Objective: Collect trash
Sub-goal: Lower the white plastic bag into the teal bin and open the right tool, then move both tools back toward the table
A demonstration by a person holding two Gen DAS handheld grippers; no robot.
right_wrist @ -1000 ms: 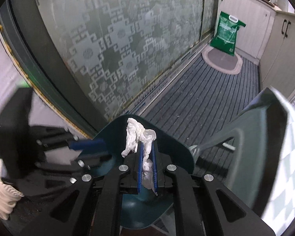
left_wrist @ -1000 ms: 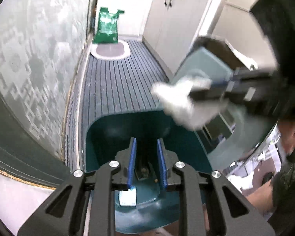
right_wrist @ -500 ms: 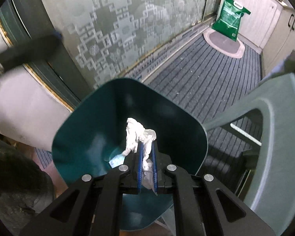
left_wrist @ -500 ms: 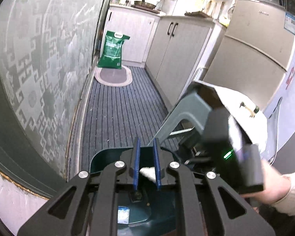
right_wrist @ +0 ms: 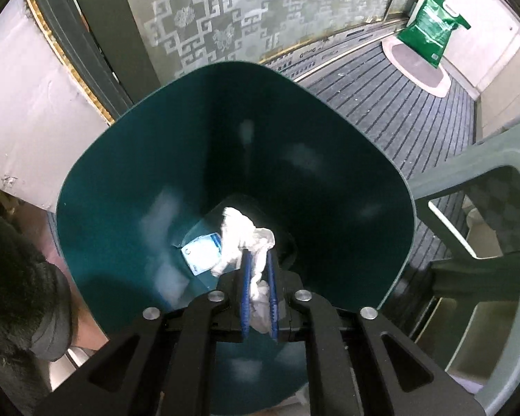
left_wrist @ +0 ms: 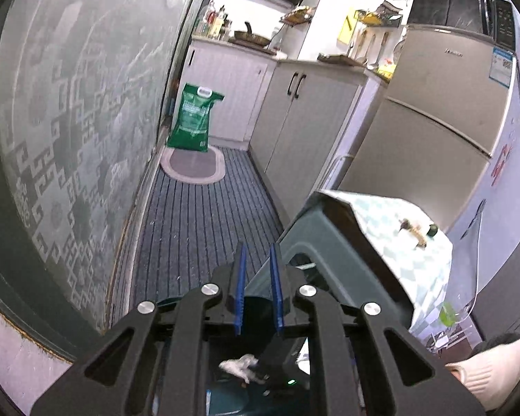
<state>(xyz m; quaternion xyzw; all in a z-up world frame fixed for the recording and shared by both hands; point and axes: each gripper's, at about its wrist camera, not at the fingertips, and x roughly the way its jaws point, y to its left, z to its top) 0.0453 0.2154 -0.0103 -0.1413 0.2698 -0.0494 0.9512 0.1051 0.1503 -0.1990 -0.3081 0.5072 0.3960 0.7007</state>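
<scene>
While the right gripper (right_wrist: 258, 267) points steeply down into the dark teal plastic waste bin (right_wrist: 114, 159), its blue-padded jaws are easing apart, and the crumpled white tissue (right_wrist: 241, 239) is there between them, bunched up past the tips and hanging over the bin's floor. Whether the pads are pressing on it firmly is hard to judge from this angle, though it looks pinched. Down on the bin's floor, just left of the tissue, lies a small pale blue and white packet (right_wrist: 202, 251). Looking at the left gripper (left_wrist: 258, 270), its blue jaws are pressed close together with nothing between them, held above the bin's near edge and aimed along the kitchen. Below it, between its black arms, the same tissue shows up inside the bin. Right of the bin stands a grey-green plastic stool (right_wrist: 482, 180), and over it a pale checked cloth (left_wrist: 409, 242) with a few small scraps on top. Beyond the bin runs a grey striped floor mat (left_wrist: 197, 222), with a green sack (left_wrist: 192, 119) standing at its far end against white cabinets. Left of the bin rises a frosted patterned glass door (right_wrist: 225, 17). A white-sleeved hand (left_wrist: 492, 374) sits low on the right of the left view.
</scene>
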